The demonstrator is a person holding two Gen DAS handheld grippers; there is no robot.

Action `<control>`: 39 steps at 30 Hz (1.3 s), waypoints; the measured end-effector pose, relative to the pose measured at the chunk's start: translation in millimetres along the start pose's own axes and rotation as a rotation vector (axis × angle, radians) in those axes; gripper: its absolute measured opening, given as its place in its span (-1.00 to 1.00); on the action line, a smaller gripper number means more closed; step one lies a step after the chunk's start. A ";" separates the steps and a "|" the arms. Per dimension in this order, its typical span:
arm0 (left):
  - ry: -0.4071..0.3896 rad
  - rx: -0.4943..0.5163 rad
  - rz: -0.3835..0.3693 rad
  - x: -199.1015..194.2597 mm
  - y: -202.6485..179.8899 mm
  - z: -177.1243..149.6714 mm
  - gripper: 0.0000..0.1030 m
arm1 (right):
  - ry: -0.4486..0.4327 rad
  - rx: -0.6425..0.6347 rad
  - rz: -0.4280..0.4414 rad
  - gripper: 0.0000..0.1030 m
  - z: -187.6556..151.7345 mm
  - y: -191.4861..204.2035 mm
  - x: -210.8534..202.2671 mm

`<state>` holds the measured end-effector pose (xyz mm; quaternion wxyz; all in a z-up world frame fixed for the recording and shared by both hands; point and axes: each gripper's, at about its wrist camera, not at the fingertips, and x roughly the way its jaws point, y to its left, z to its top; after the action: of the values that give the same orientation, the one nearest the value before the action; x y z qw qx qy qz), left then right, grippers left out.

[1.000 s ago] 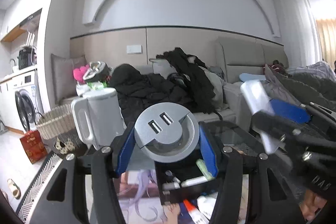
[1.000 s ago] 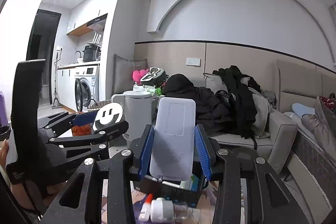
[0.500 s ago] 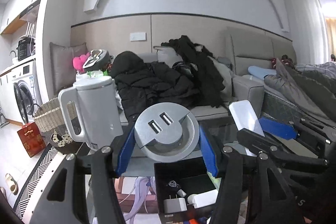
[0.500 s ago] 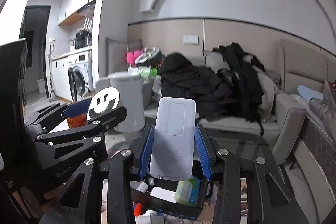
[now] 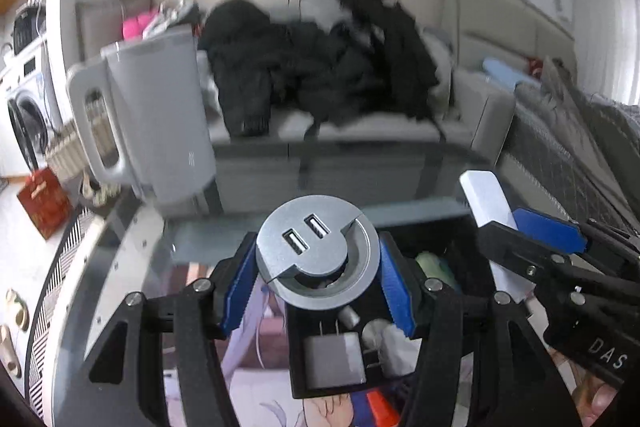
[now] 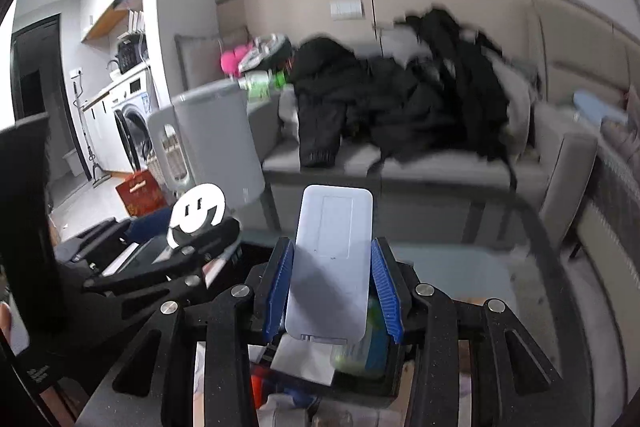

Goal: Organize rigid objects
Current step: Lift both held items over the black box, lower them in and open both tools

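My left gripper point(image 5: 318, 277) is clamped on a round grey USB socket hub point(image 5: 316, 257), its blue pads point(image 5: 240, 283) pressing both sides of the disc and the two USB ports facing up toward the camera. My right gripper point(image 6: 334, 291) is clenched on a flat white power bank point(image 6: 330, 263), which stands nearly upright between the blue pads point(image 6: 384, 291). Both hang above a black organizer box point(image 5: 298, 351) that sits on the glass table point(image 5: 132, 267), toward its near edge; inside the box I make out a white plug adapter point(image 5: 334, 359), a green bottle point(image 5: 434, 265) and some small white pieces I cannot identify. A white electric kettle point(image 5: 156, 115) stands at the table's far left edge, handle turned left. In the left wrist view the power bank juts up from the right gripper, which enters from the right. Beyond the table is a grey sofa point(image 5: 380, 131) heaped with black clothes point(image 5: 320, 67). The background is motion-blurred.
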<state>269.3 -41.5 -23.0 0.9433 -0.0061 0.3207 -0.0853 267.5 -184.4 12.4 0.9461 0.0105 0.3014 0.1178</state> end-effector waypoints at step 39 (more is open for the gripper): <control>0.161 0.088 0.028 -46.6 -14.4 -34.7 0.51 | 0.267 -0.024 0.092 0.01 -42.0 -19.3 -26.1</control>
<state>209.6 -46.6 -21.5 0.9150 0.0468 0.3914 -0.0863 227.0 -211.3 -8.9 0.8913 -0.0028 0.4222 0.1652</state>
